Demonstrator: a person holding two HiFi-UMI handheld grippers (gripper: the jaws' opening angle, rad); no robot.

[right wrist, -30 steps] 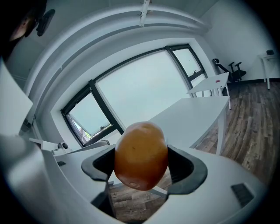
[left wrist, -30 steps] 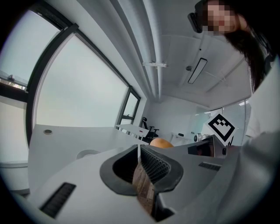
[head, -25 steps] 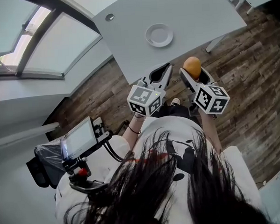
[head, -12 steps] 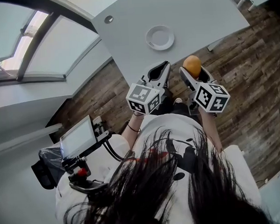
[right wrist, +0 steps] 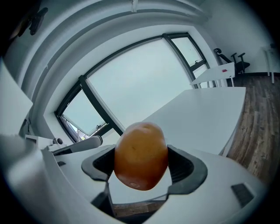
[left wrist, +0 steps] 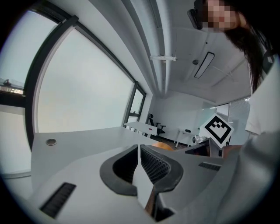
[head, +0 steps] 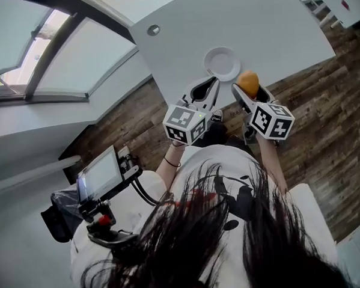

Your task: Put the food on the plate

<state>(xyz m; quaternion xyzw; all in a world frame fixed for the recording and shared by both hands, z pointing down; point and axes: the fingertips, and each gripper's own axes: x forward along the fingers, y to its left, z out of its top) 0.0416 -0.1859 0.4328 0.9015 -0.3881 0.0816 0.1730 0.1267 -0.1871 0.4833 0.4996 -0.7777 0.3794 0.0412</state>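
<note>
1. The right claw (head: 248, 87) is clamped on the food (right wrist: 141, 156), a rounded orange-brown piece held by its two sides.
2. In the head view the food (head: 247, 81) is at the near edge of the grey counter (head: 264, 21), just right of the white plate (head: 222, 63).
3. The left claw (left wrist: 138, 149) has its jaws together, near the plate's near side.

Grey-white table (head: 270, 21), wood floor (head: 335, 120), large windows (head: 80, 67).
</note>
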